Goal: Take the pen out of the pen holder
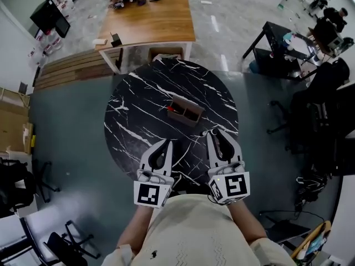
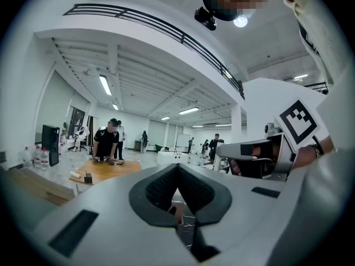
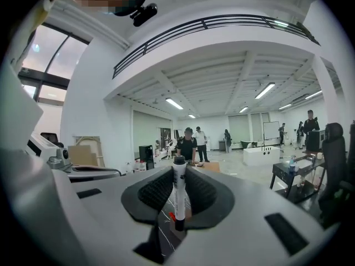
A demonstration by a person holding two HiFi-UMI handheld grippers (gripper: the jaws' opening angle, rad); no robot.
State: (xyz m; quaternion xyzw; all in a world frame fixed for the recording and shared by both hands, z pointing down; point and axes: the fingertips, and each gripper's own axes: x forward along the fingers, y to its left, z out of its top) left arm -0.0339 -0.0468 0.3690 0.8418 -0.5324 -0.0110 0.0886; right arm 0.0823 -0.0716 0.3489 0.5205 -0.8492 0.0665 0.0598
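A brown wooden pen holder [image 1: 186,111] with a red-tipped item [image 1: 170,108] at its left end stands in the middle of the round black marble table [image 1: 138,104]. My right gripper [image 1: 211,133] hovers just in front of it, near the table's front edge. In the right gripper view this gripper [image 3: 178,173] is shut on a white marker pen [image 3: 178,195] with a dark cap, held upright between the pads. The holder [image 3: 186,209] shows through the gap below. My left gripper [image 1: 168,143] is beside it, shut with nothing in it, and its pads [image 2: 163,187] meet at the tip.
Behind the marble table stands a wooden table [image 1: 150,18] with people [image 3: 188,144] at it. A slatted wooden pallet [image 1: 77,65] lies at the back left. A black desk [image 1: 277,43] and office chairs [image 1: 316,110] are on the right, cardboard boxes [image 1: 11,121] on the left.
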